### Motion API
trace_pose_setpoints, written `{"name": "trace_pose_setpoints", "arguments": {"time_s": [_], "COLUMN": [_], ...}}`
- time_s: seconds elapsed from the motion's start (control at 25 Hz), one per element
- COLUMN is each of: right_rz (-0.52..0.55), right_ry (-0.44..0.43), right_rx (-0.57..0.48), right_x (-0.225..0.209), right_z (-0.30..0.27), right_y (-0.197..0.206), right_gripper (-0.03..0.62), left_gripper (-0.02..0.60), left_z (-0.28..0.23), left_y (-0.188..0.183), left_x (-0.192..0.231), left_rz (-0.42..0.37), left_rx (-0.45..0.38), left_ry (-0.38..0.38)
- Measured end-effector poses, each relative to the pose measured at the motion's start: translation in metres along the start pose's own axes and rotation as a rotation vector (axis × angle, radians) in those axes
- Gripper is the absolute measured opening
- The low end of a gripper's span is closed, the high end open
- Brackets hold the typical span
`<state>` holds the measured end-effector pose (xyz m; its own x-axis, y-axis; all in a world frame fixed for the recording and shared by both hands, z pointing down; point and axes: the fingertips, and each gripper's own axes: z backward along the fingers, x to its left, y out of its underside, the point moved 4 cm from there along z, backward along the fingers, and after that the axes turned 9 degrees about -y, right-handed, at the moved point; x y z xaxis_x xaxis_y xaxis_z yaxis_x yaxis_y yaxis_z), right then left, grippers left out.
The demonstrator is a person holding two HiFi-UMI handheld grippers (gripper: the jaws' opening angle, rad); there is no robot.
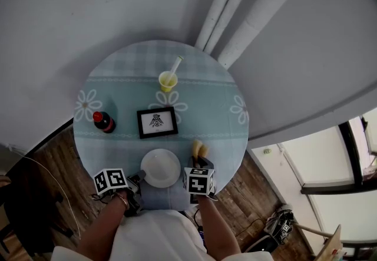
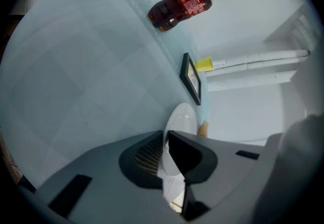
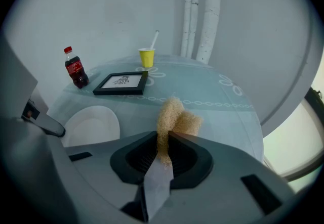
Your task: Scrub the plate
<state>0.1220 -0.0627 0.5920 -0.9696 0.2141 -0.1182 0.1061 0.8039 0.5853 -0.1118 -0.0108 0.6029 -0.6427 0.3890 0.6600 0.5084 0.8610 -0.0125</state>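
A white plate (image 1: 160, 168) lies at the near edge of the round table (image 1: 121, 86). My left gripper (image 1: 139, 177) holds the plate's left rim, and in the left gripper view the rim of the plate (image 2: 182, 119) sits pinched between the two dark pads of the left gripper (image 2: 165, 139). My right gripper (image 1: 200, 159) is just right of the plate, shut on a tan fibrous sponge (image 1: 198, 149). In the right gripper view the sponge (image 3: 177, 119) sticks up out of the right gripper (image 3: 165, 139), with the plate (image 3: 91, 126) to its left.
Behind the plate lies a black picture frame (image 1: 157, 122). A cola bottle with a red cap (image 1: 103, 122) stands at the left, and a yellow cup with a straw (image 1: 168, 81) at the back. White pipes (image 1: 235, 0) run along the wall beyond the table.
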Motion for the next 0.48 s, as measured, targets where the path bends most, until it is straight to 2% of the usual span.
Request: {"name": "trace_pose_setpoints", "arguments": {"time_s": [0.28,0.48], "right_rz": [-0.016,-0.011], "right_ry": [0.000,-0.022], "right_rx": [-0.029,-0.115], "right_x": [-0.002,0.001], "right_z": [0.005,0.025], "right_y": [-0.001,-0.013], "right_gripper": [0.067,0.066], "left_gripper": [0.031,0.026], "left_z": [0.003,0.008], "left_y": [0.002,0.003], "left_x": [-0.006,-0.010], "left_rz": [-0.048,-0.055], "left_rx": [-0.031,-0.044], "left_ry": [-0.015,0.008]}}
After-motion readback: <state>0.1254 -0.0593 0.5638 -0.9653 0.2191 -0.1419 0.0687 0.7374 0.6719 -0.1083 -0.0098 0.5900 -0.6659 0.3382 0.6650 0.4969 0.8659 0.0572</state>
